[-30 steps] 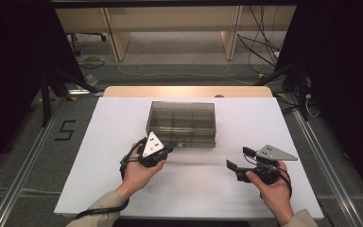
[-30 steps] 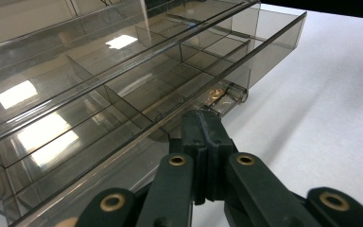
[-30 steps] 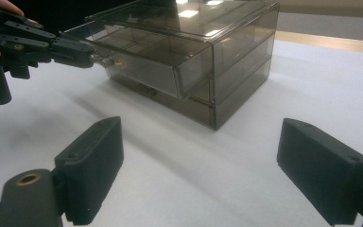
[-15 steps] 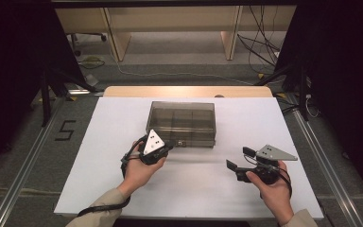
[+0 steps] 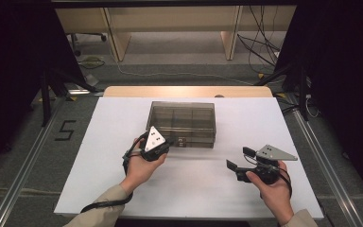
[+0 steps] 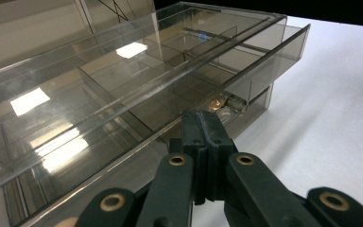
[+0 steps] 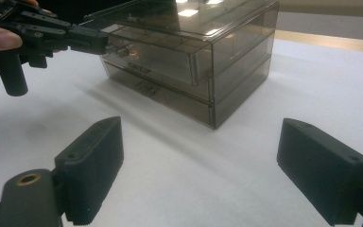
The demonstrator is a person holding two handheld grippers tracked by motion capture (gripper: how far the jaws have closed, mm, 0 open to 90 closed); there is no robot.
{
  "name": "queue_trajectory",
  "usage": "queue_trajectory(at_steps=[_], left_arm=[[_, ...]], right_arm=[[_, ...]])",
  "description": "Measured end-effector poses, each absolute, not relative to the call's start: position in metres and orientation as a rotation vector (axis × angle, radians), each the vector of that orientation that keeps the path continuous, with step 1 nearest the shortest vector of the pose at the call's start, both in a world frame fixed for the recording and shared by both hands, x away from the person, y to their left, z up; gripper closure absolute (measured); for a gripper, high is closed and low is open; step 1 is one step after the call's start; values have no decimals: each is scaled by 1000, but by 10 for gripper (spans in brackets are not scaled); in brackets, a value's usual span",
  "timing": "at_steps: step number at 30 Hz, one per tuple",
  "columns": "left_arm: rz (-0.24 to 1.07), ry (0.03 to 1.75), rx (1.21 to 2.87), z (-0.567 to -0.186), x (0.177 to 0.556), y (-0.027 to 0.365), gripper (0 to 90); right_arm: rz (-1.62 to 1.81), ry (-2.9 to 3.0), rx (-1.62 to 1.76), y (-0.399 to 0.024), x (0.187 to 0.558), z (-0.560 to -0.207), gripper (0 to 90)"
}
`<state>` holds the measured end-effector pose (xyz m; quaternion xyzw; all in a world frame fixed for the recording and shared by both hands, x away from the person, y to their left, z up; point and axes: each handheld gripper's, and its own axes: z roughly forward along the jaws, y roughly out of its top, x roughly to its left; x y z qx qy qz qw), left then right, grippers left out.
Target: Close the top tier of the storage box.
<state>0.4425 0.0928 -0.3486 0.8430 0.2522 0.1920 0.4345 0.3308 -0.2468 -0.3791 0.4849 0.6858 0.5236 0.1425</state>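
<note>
Smoky clear-plastic drawer box (image 5: 183, 122) sits mid-bench, toward the far side, w/ two drawers stacked. Left tongs (image 6: 207, 127) are pinched tight at the upper drawer's front, on or just at its small metal knob (image 6: 224, 103); can't tell if the pads actually grip it. Upper drawer (image 7: 157, 56) looks slid out a little past the box front, so opening seems begun, not finished; lower drawer looks closed. Right tongs (image 7: 198, 165) stand wide, nothing between them, hovering low over bare white bench (image 5: 198, 189), well apart from the box. Room: plenty of open bench toward the person for the drawer to travel; near edge and right edge are close to the right hand (image 5: 272, 189).
</note>
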Motion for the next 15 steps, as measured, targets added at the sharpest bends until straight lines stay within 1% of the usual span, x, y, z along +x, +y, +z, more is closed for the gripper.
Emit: queue_trajectory(at_steps=[15], left_arm=[[508,652,2098,-354,454,89,898]], right_arm=[[1510,1978,1400,-247,331,-379,162]])
